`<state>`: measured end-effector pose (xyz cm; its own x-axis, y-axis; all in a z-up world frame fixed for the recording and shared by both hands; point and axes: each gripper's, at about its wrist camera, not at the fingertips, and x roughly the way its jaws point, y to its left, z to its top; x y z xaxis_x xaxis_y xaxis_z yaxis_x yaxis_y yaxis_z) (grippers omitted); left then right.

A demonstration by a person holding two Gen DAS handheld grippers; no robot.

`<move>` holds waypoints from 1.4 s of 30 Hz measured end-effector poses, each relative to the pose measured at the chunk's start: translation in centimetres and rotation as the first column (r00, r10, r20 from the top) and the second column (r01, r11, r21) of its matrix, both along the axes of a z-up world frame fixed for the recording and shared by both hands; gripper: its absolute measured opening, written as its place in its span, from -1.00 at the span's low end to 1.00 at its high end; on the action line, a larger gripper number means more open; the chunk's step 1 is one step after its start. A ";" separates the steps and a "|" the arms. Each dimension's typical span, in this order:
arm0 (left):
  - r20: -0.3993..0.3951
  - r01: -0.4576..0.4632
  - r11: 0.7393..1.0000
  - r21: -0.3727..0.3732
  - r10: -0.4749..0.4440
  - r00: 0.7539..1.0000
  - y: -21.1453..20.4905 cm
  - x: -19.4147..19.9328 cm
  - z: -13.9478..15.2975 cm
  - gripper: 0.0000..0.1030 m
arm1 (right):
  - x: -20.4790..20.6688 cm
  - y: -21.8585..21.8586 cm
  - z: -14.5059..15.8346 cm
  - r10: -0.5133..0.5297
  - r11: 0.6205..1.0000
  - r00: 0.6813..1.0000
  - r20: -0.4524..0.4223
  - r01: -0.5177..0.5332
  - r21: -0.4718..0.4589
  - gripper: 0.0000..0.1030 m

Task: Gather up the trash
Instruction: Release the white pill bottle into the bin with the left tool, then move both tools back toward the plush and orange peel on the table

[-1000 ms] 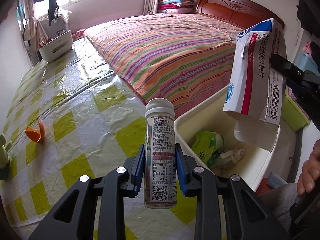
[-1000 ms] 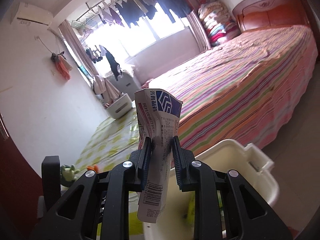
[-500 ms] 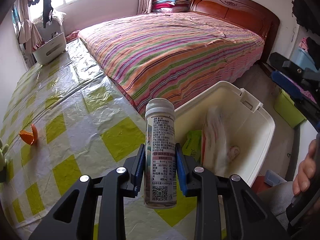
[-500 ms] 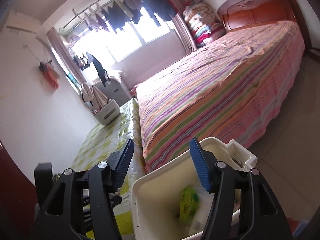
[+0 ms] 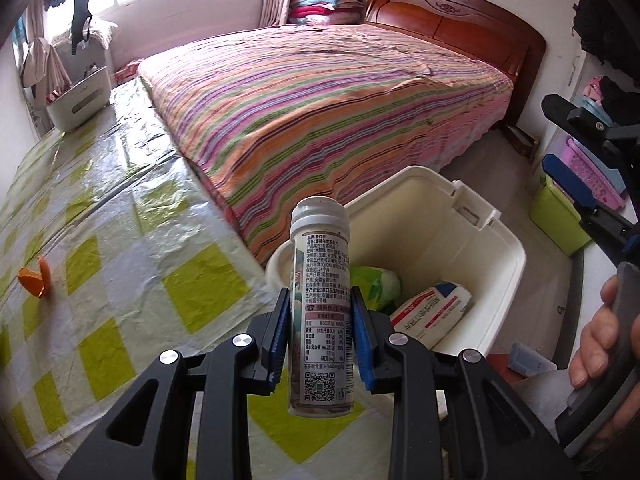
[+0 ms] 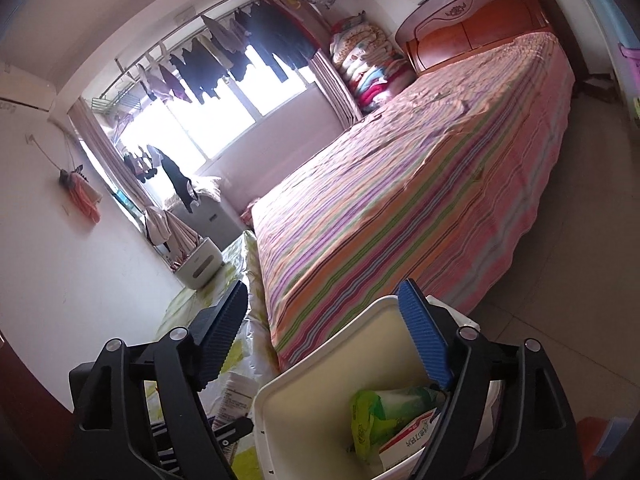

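- Far left, an orange scrap (image 5: 34,278) is seen lying on the checked table cover (image 5: 120,264), well apart from everything; it is judged to be trash not yet collected.
- At centre, a white bottle (image 5: 322,312) is held upright, pinched between the blue pads of the left gripper (image 5: 322,334), just short of the white bin (image 5: 506,248).
- A slip is to be feared: if the bottle is let go before the rim is cleared, it could be bounced onto the table or floor.
- Inside the bin, a green packet (image 5: 374,282) and a red-and-white box (image 5: 430,308) are already lodged; little room is blocked.
- At right, the right gripper (image 6: 324,340) is seen opening above the bin, nothing between its fingers; the striped bed (image 5: 320,120) is crowded close behind.
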<state>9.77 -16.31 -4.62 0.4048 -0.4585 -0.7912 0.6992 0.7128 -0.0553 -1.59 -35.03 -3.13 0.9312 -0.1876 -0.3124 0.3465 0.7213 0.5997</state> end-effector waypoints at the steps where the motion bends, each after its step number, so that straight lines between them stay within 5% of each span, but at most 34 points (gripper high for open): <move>1: 0.000 0.003 1.000 -0.002 -0.003 1.000 -0.2 -0.1 0.0 -0.46 | -0.1 0.1 -0.1 0.001 1.000 1.000 0.002 -0.001 0.002 0.49; 19: 0.003 0.101 0.995 0.022 -0.101 0.995 -3.9 -2.2 -0.8 -0.45 | 0.0 -0.2 -0.6 0.002 1.000 1.000 0.006 -0.002 0.020 0.49; 20: 0.000 0.106 0.994 0.024 -0.106 0.994 -4.0 -2.3 -0.8 -0.39 | 0.0 -0.2 -0.7 0.002 1.000 1.000 0.005 -0.002 0.021 0.49; 23: 0.018 0.097 0.995 0.011 -0.098 0.995 -3.8 -2.7 -0.3 0.34 | -0.2 -0.5 -0.8 0.000 1.000 1.000 0.004 0.000 0.024 0.50; 24: 0.031 0.091 0.996 0.001 -0.091 0.995 -3.7 -2.8 -0.1 0.42 | -0.3 -0.5 -0.8 -0.001 1.000 1.000 0.004 0.001 0.026 0.50; 42: 0.111 -0.073 0.996 -0.054 0.078 0.991 3.1 0.1 3.1 0.47 | 2.6 2.7 -0.8 0.099 0.995 0.995 -0.016 -0.098 0.029 0.54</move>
<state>9.86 -13.20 -1.52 0.5248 -0.4605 -0.7159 0.6472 0.7622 -0.0158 0.96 -32.29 -3.94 0.9391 -0.0859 -0.3328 0.2852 0.7351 0.6150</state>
